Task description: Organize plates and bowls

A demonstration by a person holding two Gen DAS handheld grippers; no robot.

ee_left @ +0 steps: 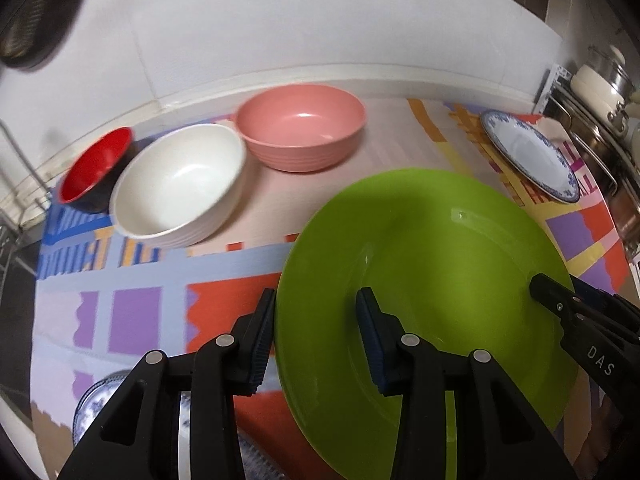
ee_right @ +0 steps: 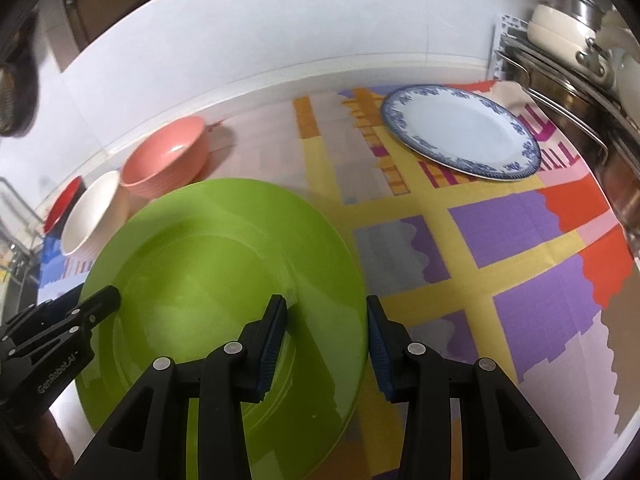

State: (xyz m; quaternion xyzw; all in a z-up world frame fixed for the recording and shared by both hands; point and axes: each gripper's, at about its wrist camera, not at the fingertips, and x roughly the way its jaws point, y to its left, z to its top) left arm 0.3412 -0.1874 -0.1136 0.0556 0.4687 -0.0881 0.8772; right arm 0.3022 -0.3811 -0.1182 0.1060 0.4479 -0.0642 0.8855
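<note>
Green plate (ee_left: 424, 264) between spread left hand-held gripper (ee_left: 316, 336) fingers.

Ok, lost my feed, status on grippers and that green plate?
Left gripper and right gripper open, fingers straddling opposite rims of the green plate. Not clamped. Blue-patterned plate far right; bowls clear.

Three bowls (ee_left: 180, 184), three plates (ee_left: 420, 300), two grippers (ee_left: 316, 336)

Green plate (ee_left: 420, 256) tilted above mat; three bowls (ee_left: 180, 184) behind.
</note>
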